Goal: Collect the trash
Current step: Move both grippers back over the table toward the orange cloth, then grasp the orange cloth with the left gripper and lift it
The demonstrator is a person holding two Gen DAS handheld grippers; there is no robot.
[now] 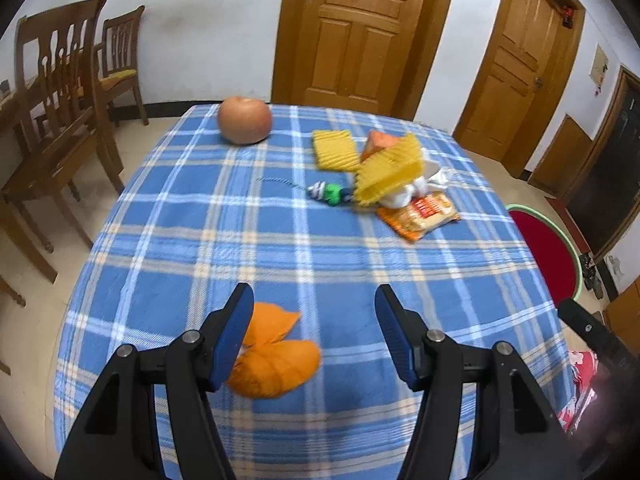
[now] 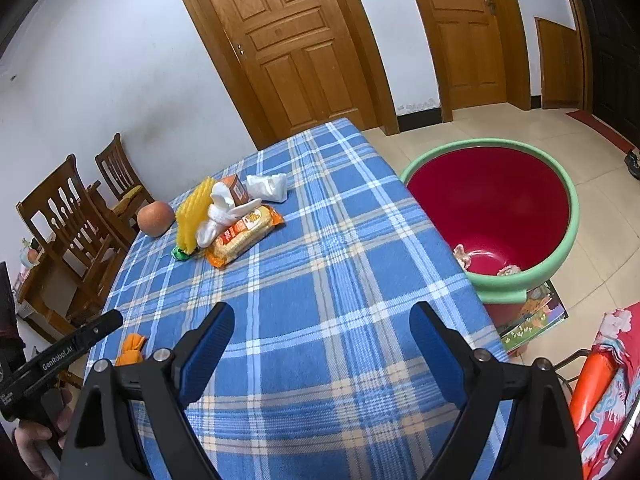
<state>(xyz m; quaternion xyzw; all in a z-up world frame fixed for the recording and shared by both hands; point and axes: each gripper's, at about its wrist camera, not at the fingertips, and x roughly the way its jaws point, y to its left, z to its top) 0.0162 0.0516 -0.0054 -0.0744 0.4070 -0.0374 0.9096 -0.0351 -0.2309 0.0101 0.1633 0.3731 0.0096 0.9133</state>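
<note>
A crumpled orange wrapper (image 1: pixel 276 364) lies on the blue plaid table (image 1: pixel 280 248), just inside my left gripper's (image 1: pixel 314 300) left finger; the jaws are open and empty. It also shows small in the right wrist view (image 2: pixel 132 350). Farther off lies a pile: an orange snack packet (image 1: pixel 420 212), yellow ridged sponges (image 1: pixel 390 170), white crumpled tissue (image 2: pixel 218 212) and a green-and-white toy (image 1: pixel 328 193). My right gripper (image 2: pixel 320 320) is open and empty above the table's near part. A red basin with a green rim (image 2: pixel 492 208) stands on the floor right of the table.
An apple (image 1: pixel 244 120) sits at the table's far left. A small brown box (image 2: pixel 236 188) and a white tissue wad (image 2: pixel 268 186) lie by the pile. Wooden chairs (image 1: pixel 60 100) stand left of the table. Two wooden doors (image 1: pixel 360 32) are behind.
</note>
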